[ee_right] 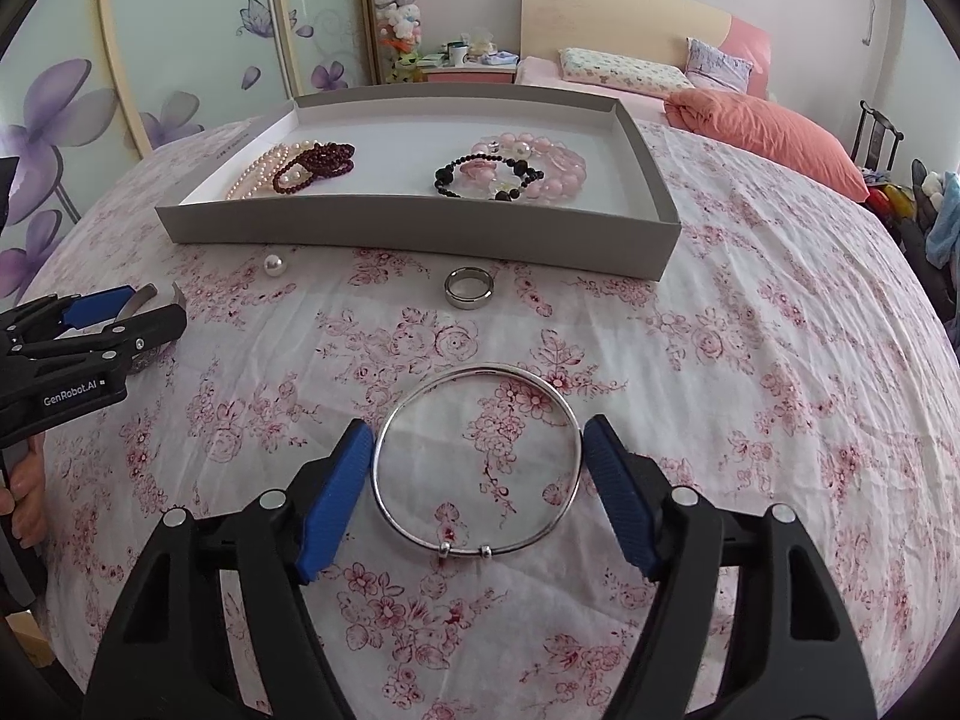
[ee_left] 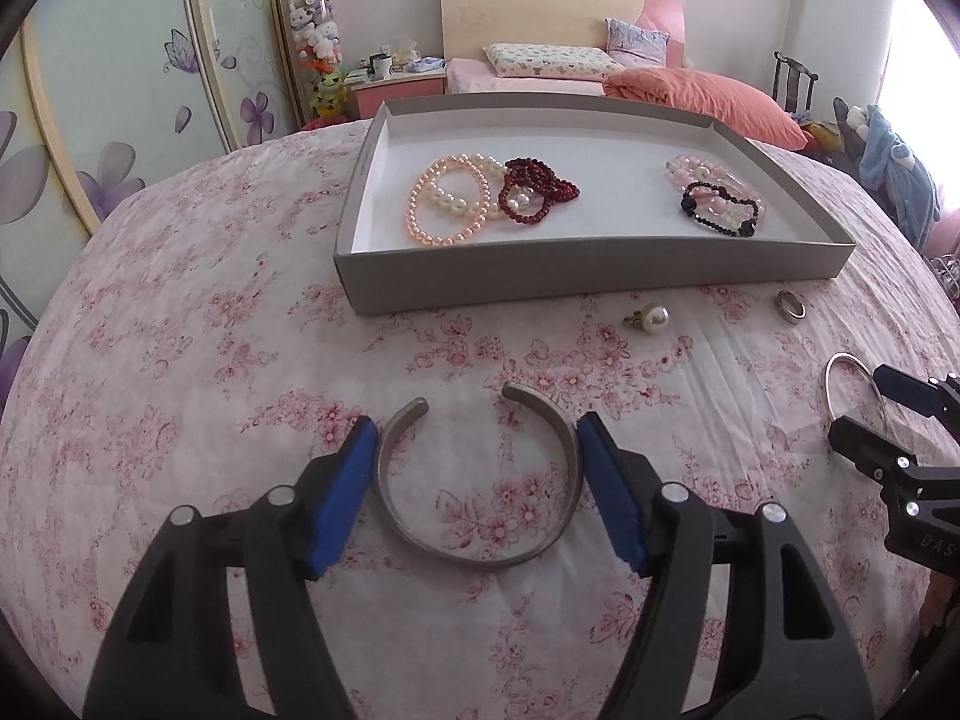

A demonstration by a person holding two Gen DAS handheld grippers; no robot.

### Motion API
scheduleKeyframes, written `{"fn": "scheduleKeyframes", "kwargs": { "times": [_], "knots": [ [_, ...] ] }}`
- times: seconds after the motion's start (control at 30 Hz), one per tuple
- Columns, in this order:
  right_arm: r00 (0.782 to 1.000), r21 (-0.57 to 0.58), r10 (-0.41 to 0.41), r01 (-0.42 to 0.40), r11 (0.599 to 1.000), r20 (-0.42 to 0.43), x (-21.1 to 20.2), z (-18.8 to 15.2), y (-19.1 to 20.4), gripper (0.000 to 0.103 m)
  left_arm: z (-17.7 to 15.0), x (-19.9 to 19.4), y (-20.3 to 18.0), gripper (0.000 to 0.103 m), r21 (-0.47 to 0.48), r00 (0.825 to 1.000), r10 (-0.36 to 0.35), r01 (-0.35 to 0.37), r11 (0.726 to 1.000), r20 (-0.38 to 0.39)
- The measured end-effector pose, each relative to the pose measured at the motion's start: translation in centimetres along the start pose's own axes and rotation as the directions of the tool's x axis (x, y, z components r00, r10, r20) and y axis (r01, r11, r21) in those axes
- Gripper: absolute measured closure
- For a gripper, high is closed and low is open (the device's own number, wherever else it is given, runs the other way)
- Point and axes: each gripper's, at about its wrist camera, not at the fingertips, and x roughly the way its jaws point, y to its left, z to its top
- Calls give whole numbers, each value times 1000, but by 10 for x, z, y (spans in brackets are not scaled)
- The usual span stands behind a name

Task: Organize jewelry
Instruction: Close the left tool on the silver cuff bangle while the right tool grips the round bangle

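Left gripper [ee_left: 477,471] straddles a flat grey open cuff bangle [ee_left: 480,483] lying on the floral bedspread [ee_left: 210,360] near its front edge; the blue pads [ee_left: 345,495] sit right against the cuff's outer sides, so contact looks likely but I cannot tell if they are truly clamped on it or just beside it. Cuff's gap faces the tray. Right gripper [ee_right: 477,471] straddles a thin silver wire bangle [ee_right: 477,459] with two small beads on its near side; the pads [ee_right: 618,498] are just beside the ring, a sliver of cloth showing at each side, jaws released, bangle flat on the bedspread. Grey cardboard tray [ee_left: 588,273] sits toward the far edge of the bedspread. Inside, left part: pink pearl bracelet [ee_left: 447,201], white pearl bracelet [ee_left: 465,189], dark red bead bracelet [ee_left: 537,189], overlapping. Right part: black bead bracelet [ee_left: 720,210] on top of pale pink bead bracelets [ee_left: 690,171]. Just in front of the tray's near wall on the cloth: loose pearl earring [ee_left: 651,317] and plain silver ring [ee_right: 469,286], apart from each other. A hand [ee_right: 21,480] shows at the left edge of the right view.
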Motion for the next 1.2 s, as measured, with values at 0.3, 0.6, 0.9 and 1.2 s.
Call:
{"fn": "scheduleKeyframes", "kwargs": {
  "times": [0.3, 0.6, 0.9, 1.2],
  "knots": [
    [1000, 3, 1, -1, 1000, 1, -1, -1, 0, 31, 0, 0, 0, 37, -1, 1000, -1, 1, 1000, 0],
    [1000, 12, 1, -1, 1000, 4, -2, -2, -1, 32, 0, -1, 2, 37, -10, 1000, 12, -12, 1000, 4],
    [1000, 7, -5, 5, 1000, 2, -2, -2, 0, 31, -1, 0, 2, 36, -10, 1000, 15, -15, 1000, 0],
    [1000, 12, -9, 9, 1000, 1, -1, -3, 1, 30, -1, 1, 2, 35, -11, 1000, 7, -7, 1000, -2]
  ]
}}
